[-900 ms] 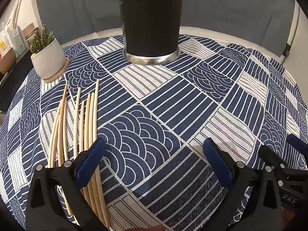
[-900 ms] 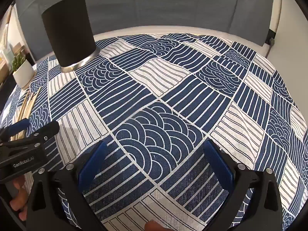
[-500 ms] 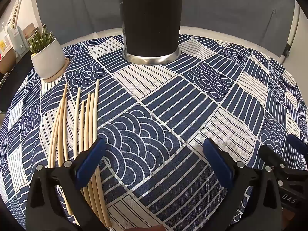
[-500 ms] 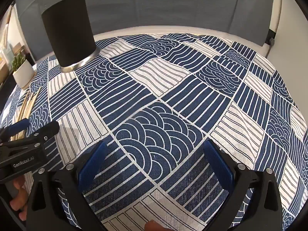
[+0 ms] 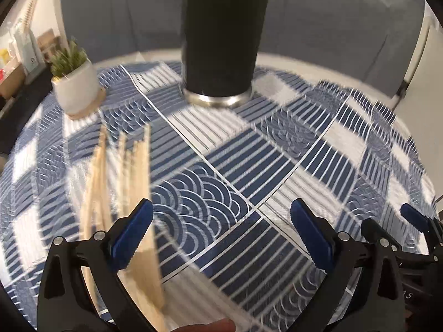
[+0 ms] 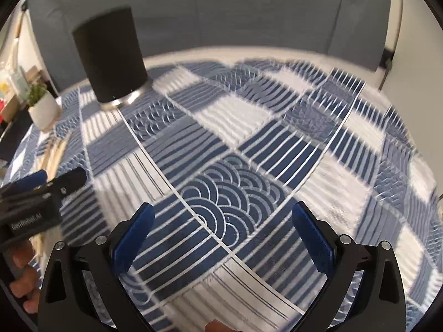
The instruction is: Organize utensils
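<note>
Several pale wooden chopsticks point(image 5: 124, 171) lie side by side on the blue-and-white patterned tablecloth point(image 5: 277, 166), at the left of the left wrist view. My left gripper point(image 5: 221, 221) hangs open above the cloth, its left finger over the chopsticks' near ends. A tall black cylindrical holder point(image 5: 221, 41) with a silver base stands at the far middle of the table. My right gripper point(image 6: 221, 221) is open over bare cloth, nothing between its fingers. In the right wrist view the holder point(image 6: 110, 55) is far left, the chopsticks point(image 6: 55, 152) at the left edge. Both views are motion-blurred.
A small green plant in a white pot point(image 5: 76, 83) stands at the far left of the table. A grey sofa back point(image 6: 249, 8) runs behind the table. The right gripper's fingers point(image 5: 415, 221) show at the lower right of the left wrist view.
Both grippers have pulled back and upward: the holder and plant now look smaller and farther, more of the table shows, and the views have turned blurry.
</note>
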### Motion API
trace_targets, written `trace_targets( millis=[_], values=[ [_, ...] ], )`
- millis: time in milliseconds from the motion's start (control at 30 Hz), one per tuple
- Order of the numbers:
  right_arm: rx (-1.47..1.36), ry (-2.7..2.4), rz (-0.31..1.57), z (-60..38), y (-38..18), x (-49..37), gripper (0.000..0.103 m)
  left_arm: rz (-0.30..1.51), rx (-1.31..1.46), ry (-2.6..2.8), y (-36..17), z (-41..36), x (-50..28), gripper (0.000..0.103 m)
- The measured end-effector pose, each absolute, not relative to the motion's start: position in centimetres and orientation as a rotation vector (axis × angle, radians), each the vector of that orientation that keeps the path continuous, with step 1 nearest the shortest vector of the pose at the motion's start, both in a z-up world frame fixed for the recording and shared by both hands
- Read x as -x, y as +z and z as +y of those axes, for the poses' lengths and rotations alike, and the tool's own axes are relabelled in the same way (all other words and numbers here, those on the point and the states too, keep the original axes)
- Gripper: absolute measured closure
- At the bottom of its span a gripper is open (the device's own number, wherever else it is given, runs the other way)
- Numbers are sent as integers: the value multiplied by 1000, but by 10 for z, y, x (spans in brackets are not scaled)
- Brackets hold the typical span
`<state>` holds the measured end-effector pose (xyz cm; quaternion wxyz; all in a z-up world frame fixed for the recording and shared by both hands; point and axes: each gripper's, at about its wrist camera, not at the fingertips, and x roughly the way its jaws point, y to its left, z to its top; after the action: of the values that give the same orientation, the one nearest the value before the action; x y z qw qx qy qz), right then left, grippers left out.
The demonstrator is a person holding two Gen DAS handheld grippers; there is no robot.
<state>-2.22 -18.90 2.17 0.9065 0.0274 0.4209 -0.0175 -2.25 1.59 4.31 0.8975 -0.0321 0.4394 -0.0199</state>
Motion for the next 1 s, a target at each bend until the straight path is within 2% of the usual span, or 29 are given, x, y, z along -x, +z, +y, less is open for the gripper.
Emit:
trace_targets(
  millis=[500,733,1000],
  values=[
    [60,166,758,-133,165,149,8,850,-31,107,191,81,158,6],
    [47,159,716,-113,194,185,8,795,1,134,215,100,212,6],
    [19,135,695,-102,197,194,8,790,2,138,216,107,224,6]
  ],
)
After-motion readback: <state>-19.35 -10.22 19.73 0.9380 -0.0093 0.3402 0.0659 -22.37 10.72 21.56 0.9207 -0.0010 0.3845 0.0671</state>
